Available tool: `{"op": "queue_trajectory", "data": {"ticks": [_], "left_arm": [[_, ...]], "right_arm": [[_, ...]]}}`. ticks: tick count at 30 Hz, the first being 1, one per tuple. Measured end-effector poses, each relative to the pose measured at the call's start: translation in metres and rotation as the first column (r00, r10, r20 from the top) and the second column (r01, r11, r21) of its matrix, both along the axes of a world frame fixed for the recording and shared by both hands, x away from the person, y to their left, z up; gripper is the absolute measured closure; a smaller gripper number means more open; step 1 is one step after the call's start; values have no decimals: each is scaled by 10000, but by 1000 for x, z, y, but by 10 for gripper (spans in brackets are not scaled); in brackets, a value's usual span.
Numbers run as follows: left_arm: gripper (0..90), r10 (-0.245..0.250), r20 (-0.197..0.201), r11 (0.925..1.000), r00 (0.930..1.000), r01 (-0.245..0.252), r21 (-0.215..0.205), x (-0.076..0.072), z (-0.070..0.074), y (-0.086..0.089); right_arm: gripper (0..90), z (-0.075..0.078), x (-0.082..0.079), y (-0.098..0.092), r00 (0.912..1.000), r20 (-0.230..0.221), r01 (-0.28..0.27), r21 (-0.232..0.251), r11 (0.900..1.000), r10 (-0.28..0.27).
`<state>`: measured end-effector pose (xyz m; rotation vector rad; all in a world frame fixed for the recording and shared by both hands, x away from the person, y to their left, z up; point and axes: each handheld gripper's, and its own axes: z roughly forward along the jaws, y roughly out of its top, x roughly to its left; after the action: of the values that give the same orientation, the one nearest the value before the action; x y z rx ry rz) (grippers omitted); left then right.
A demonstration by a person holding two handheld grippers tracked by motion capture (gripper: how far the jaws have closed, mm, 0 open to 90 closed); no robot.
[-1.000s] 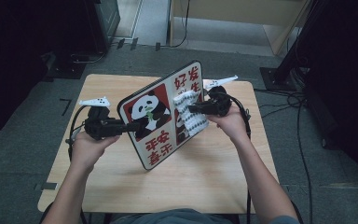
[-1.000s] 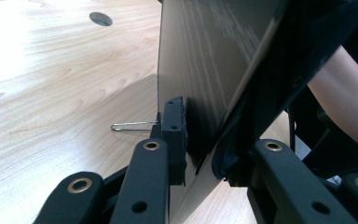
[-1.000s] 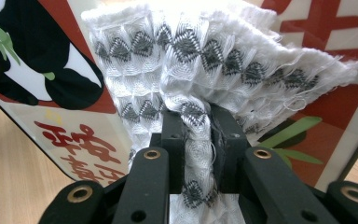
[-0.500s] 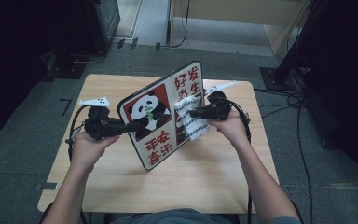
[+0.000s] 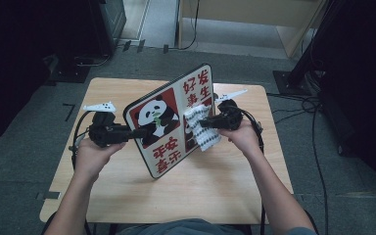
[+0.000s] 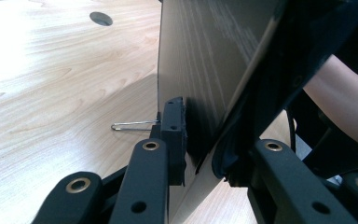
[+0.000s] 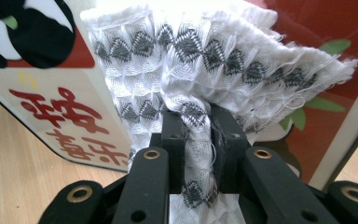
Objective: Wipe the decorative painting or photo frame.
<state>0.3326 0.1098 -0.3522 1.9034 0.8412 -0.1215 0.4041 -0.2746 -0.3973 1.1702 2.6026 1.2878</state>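
Left gripper [image 5: 136, 132] is clamped on the left edge of the panda sign board [image 5: 174, 117]; in the left gripper view the board's edge [image 6: 205, 84] runs between the 2 black jaws, pads pressed on both faces, so the gap is just the board's thickness. Board stands on its lower edge on the wooden table [image 5: 225, 186], tilted, printed face toward the person: panda on red at upper left, red characters at top right and bottom. A thin wire piece [image 6: 133, 125] lies on the tabletop just behind the left jaw. Right gripper [image 5: 201, 123] is closed tight on a white cloth with grey diamond pattern [image 5: 201, 128]; right gripper view shows the cloth [image 7: 214, 60] bunched and pinched between the jaws, fanning out above them and pressed against the board's printed face near its right half. Cloth hangs partly below the jaws, in front of the lower right panel. Both hands are at roughly the same height above the table, left hand [image 5: 94, 154] at the board's left side, right hand [image 5: 245, 137] at its right. Cables trail from both grippers down to the table.
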Motion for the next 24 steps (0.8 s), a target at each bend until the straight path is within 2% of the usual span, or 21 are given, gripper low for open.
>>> {"op": "queue_trajectory", "data": {"ticks": [7,12,15,24], "left_arm": [[744,2,15,10000,10000,-2,4,0,0,0],[743,-7,6,10000,10000,7,-12,0,0,0],[743,-8,17,10000,10000,8,-9,0,0,0],[743,-41,25,10000,10000,41,30,-1,1,0]], "right_arm": [[782,-8,0,-1,9999,-157,9,-160,9999,-12],[782,-14,-1,-1,9997,-229,62,-100,9999,-64],[782,-18,0,-1,9993,-376,69,-250,9997,-79],[778,-31,0,-2,9992,-380,96,-450,9989,-113]]}}
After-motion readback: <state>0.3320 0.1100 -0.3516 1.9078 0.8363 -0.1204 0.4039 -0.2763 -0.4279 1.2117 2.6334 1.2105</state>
